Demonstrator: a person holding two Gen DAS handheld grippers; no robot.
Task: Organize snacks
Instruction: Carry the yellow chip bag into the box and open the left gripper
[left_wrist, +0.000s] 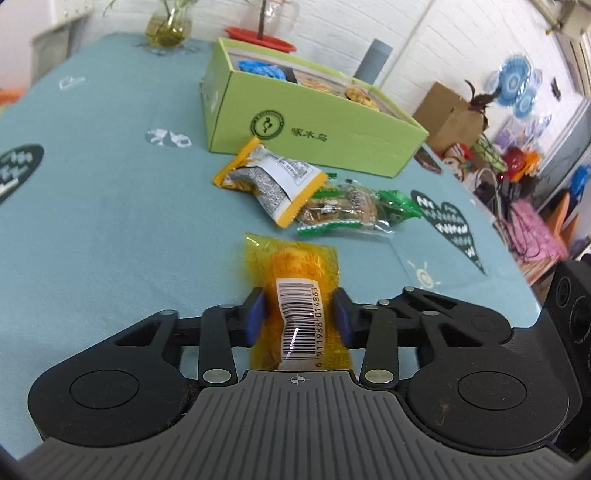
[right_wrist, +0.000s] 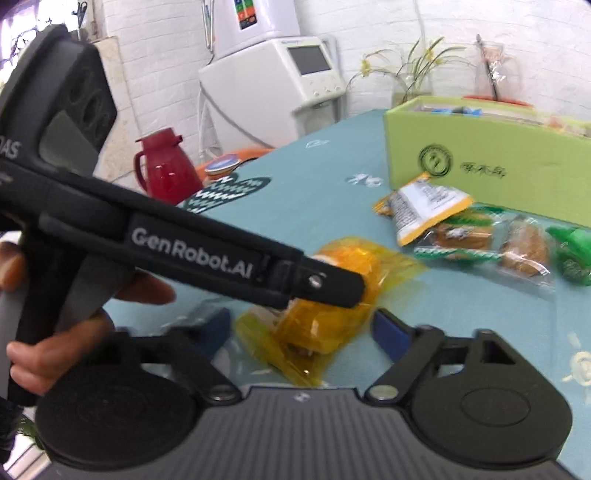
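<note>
Your left tongs (left_wrist: 298, 317) are clenched on an orange snack packet (left_wrist: 295, 291) above the teal tabletop (left_wrist: 110, 221); your right tongs (right_wrist: 303, 332) hang released beside it.

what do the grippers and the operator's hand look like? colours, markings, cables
Both grippers, left gripper and right gripper, are matte black with blue finger pads, silver pivot pins, and a grey ribbed plate bearing a crosshair mark. The left one's side reads "GenRobot.AI" in white. A bare hand grips its handle. No cables or sleeve visible.
</note>
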